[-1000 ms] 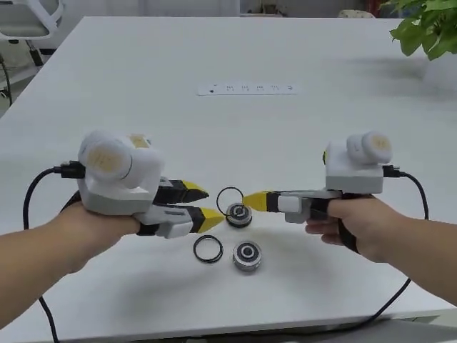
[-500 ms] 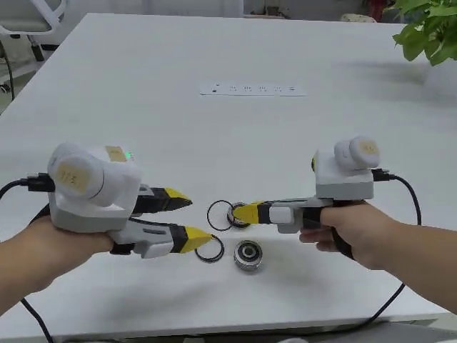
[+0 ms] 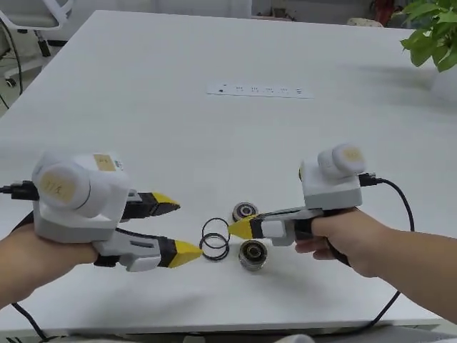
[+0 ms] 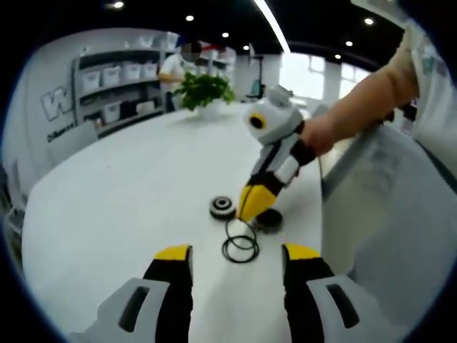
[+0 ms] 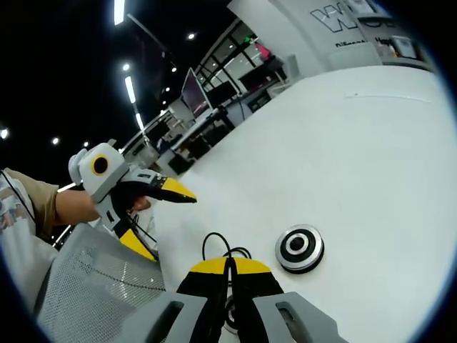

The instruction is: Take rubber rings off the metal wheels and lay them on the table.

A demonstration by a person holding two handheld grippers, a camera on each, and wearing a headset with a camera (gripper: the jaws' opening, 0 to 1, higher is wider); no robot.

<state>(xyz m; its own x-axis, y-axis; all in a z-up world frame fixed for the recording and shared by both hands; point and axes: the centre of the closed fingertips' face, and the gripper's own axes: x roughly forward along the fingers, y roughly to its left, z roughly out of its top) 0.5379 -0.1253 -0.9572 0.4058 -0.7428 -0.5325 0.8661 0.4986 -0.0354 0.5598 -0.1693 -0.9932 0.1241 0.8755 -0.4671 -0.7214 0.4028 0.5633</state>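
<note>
Two small metal wheels lie on the white table (image 3: 143,107), one further back (image 3: 245,211) (image 4: 223,207) (image 5: 300,248) and one nearer (image 3: 253,254). A black rubber ring (image 3: 214,248) lies flat to the left of the nearer wheel. A second ring (image 3: 214,228) (image 5: 214,246) overlaps it and is pinched in my right gripper (image 3: 239,229) (image 5: 228,266), which is shut on it low over the table. My left gripper (image 3: 178,229) (image 4: 237,254) stands open just left of the rings and holds nothing.
A white power strip (image 3: 260,91) lies mid-table. A green plant (image 3: 432,32) stands at the far right corner and a chair (image 3: 28,14) beyond the far left corner. Cables trail from both grippers. The table's near edge runs just below my hands.
My right gripper has carried its ring down and left, from beside the far wheel onto the ring lying on the table. My left gripper has drawn back to the left.
</note>
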